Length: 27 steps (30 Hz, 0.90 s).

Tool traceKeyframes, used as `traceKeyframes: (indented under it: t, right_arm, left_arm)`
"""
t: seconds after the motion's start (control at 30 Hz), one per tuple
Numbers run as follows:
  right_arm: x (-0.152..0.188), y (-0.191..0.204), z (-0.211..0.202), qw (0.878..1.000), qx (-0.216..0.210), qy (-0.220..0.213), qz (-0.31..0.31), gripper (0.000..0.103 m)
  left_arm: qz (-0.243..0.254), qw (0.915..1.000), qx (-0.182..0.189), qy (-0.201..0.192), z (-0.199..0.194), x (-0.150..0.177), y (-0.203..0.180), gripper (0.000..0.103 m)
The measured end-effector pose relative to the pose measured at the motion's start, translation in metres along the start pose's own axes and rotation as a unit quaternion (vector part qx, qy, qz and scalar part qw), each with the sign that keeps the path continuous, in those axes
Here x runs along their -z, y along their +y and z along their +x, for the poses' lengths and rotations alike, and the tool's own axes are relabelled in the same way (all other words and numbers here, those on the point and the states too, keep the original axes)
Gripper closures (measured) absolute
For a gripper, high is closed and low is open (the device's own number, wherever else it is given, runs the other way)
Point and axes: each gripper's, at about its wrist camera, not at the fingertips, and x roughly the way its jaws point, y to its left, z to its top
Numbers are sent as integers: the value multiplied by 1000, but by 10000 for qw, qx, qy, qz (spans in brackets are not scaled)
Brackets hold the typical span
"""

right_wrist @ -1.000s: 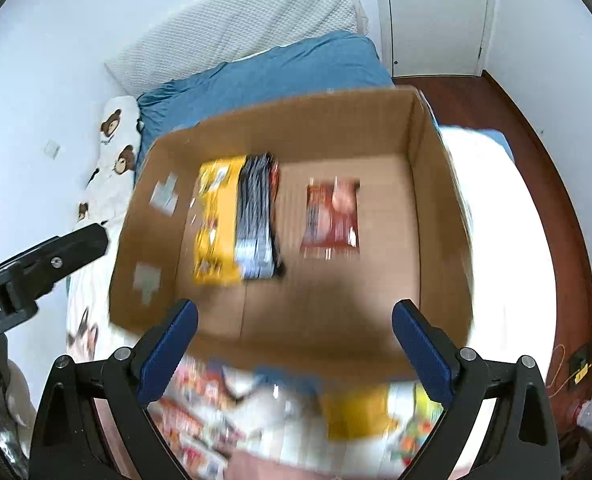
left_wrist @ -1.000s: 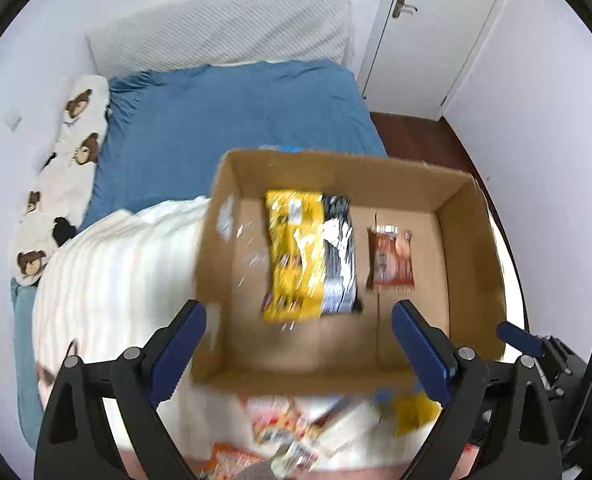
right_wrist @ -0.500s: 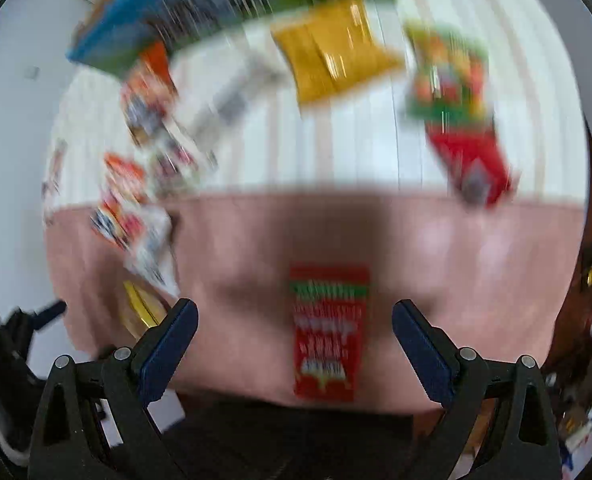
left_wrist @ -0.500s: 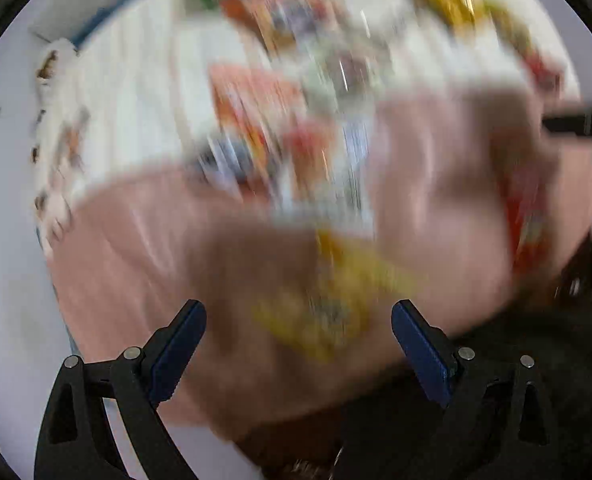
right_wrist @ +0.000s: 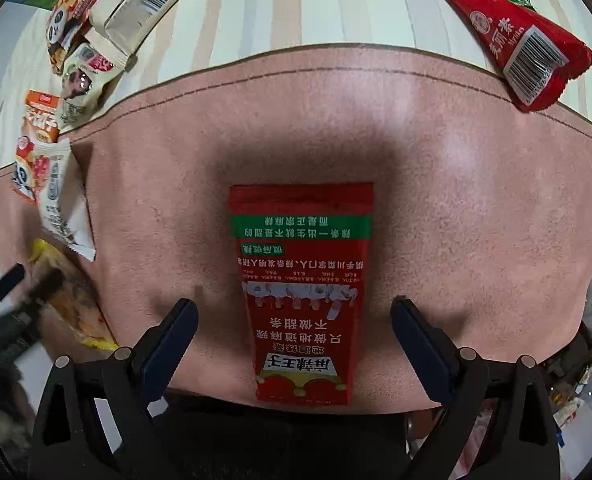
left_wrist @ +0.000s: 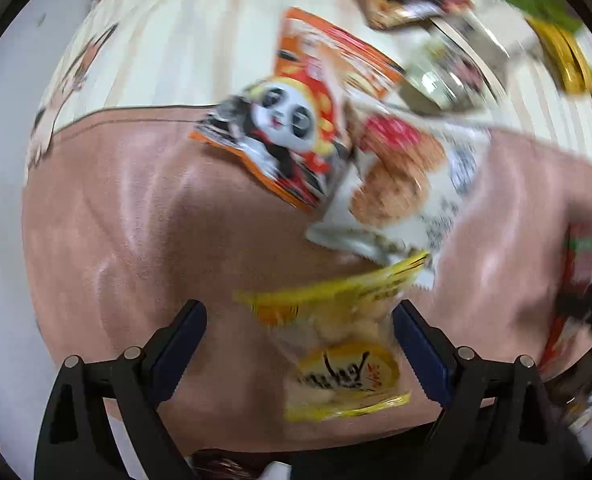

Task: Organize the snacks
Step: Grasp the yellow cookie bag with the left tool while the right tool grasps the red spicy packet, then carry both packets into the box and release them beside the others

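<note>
Both grippers hang wide open, holding nothing, above a pink blanket [right_wrist: 455,184]. A red snack packet [right_wrist: 300,292] lies flat on it below the right gripper [right_wrist: 294,316]; a blurred yellow snack bag [left_wrist: 335,336] lies on it below the left gripper [left_wrist: 299,318].

We find bare pink blanket [right_wrist: 455,200] on both sides of the red snack packet [right_wrist: 301,292], while the left edge is crowded by the white wrapper [right_wrist: 62,200], panda packet [left_wrist: 292,136] and yellow bag [left_wrist: 343,344].
</note>
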Motion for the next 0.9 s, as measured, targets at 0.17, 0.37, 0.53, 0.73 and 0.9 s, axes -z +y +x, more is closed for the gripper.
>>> traceKeyframes:
  t: [0.17, 0.37, 0.53, 0.73, 0.9]
  right_arm:
    - [16, 10, -2, 9998, 104, -155, -110, 37]
    - [26, 9, -9, 9994, -240, -211, -125, 45]
    - [29, -1, -3, 9997, -166, -172, 6, 43]
    - [25, -3, 2, 9994, -11, -343, 79, 53]
    - [44, -7, -21, 9988, -216, -441, 75, 57]
  left_arm:
    - [-2, 9992, 300, 249, 2, 4, 2, 8]
    - [-16, 9968, 508, 616, 36, 28, -10, 8]
    - [-682, 9908, 949, 689, 57, 30, -2, 37]
    - [-822, 9906, 965, 504, 42, 32, -2, 63]
    - [-734, 9925, 917, 336, 17, 35, -7, 65]
